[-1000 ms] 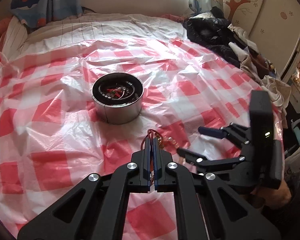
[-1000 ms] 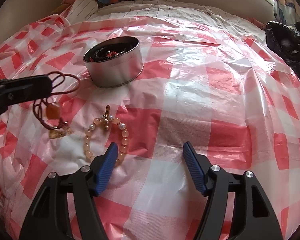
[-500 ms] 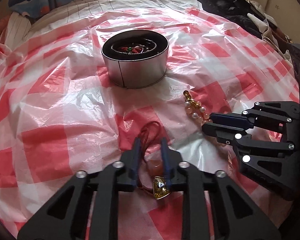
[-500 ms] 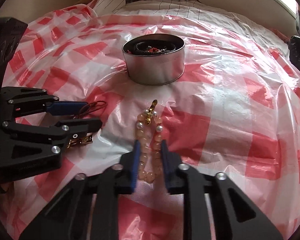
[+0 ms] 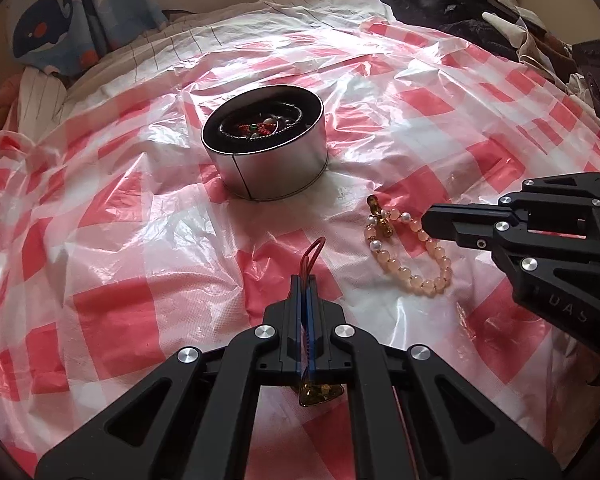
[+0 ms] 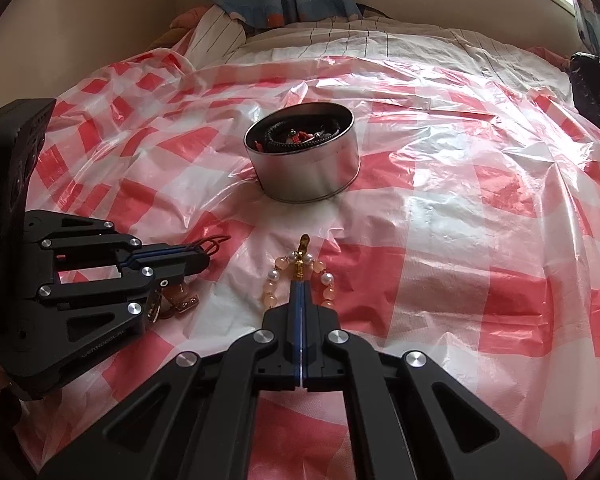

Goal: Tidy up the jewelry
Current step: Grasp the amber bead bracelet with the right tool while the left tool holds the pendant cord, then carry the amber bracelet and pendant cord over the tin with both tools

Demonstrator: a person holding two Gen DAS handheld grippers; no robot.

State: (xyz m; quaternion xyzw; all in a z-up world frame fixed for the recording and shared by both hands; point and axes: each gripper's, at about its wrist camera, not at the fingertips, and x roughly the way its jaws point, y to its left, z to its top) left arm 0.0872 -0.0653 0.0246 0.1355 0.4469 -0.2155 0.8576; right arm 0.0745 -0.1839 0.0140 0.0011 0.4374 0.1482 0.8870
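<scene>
A silver round tin [image 5: 276, 172] [image 6: 308, 178] with jewelry inside stands on the red-checked plastic sheet [image 5: 120, 240]. My left gripper [image 5: 306, 280] [image 6: 204, 258] is closing tight on a red cord necklace [image 5: 314, 252]. Its amber pendant [image 5: 320, 394] hangs under the fingers. To the right lies a peach bead bracelet [image 5: 420, 286] [image 6: 326, 280] with a gold charm [image 6: 300, 266]. My right gripper [image 6: 300, 286] [image 5: 426, 222] is closing to a shut line inside the bracelet's loop, just behind the charm, with a strand on either side. Whether it pinches any part is hidden.
A pile of dark clothes [image 5: 452, 12] lies at the back right of the bed. Whale-print fabric [image 5: 40, 28] hangs at the back left, beside striped bedding [image 6: 340, 40]. The plastic sheet is crumpled around the tin.
The right jaws went from wide open to shut over the bracelet. The left jaws loosened around the necklace, then shut on its cord again, lower over the sheet.
</scene>
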